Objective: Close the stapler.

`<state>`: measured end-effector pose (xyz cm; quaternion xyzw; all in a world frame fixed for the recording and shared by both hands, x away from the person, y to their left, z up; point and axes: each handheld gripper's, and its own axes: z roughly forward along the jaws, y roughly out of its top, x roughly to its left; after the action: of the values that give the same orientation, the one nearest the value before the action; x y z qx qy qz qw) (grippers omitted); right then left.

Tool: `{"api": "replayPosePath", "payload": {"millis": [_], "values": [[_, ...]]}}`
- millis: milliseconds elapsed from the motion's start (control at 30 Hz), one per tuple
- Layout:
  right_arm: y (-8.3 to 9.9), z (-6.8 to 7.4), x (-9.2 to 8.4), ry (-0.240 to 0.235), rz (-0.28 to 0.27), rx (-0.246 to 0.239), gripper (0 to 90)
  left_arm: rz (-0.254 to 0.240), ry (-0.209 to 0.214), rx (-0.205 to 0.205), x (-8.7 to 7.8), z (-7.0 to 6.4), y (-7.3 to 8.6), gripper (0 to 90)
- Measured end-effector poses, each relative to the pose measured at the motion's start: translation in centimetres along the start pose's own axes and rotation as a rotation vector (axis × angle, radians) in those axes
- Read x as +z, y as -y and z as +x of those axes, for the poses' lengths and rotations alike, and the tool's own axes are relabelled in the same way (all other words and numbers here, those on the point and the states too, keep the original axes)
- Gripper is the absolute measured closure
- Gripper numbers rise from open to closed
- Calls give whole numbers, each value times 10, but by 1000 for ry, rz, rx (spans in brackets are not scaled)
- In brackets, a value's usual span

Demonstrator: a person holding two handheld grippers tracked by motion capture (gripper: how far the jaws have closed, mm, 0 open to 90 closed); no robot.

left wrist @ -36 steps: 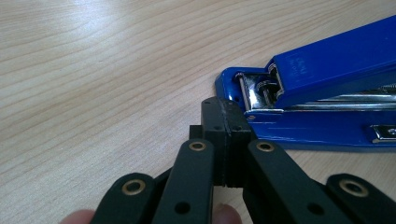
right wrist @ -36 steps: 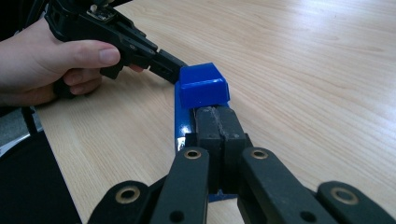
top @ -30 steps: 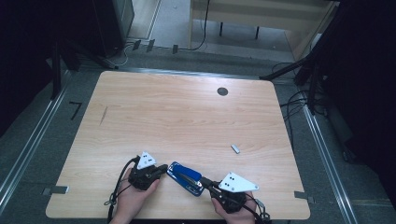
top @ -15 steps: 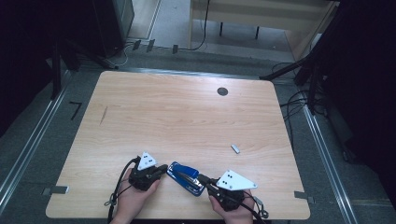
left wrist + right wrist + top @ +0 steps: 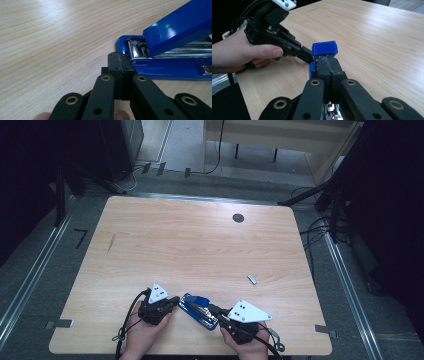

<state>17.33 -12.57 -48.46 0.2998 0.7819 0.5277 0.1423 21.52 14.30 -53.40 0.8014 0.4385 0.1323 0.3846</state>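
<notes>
As stapler (image 5: 199, 310) lies btwn both | L claw (image 5: 120, 65) closed, tip at hinge | R claw (image 5: 328, 67) closed over it, grip unclear

The high view was dim and soft, its corners falling to black at 9 and 3 o'clock, while the table (image 5: 200, 245) stayed evenly lit. Both gripper views were brighter. Glare streaked the stapler (image 5: 175, 30) toward 2 o'clock. The nearest jaws at 6 o'clock blurred slightly.

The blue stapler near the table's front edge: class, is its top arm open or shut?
Open. In the left gripper view the stapler's blue top arm is lifted off the base, baring the metal staple channel beneath it.
</notes>
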Motion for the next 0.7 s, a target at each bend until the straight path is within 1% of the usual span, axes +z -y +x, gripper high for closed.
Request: {"api": "replayPosePath", "payload": {"millis": [233,367,500,700], "values": [[-7,2,4,0,-17,-9,900,1,0,-5,0,1,0,900],[-11,4,7,-3,-26,-16,900,1,-5,0,0,0,0,900],[-11,5,7,-4,-25,-19,900,2,-11,2,0,-1,0,900],[-10,4,6,-2,-24,-13,900,2,-8,2,0,0,0,900]]}}
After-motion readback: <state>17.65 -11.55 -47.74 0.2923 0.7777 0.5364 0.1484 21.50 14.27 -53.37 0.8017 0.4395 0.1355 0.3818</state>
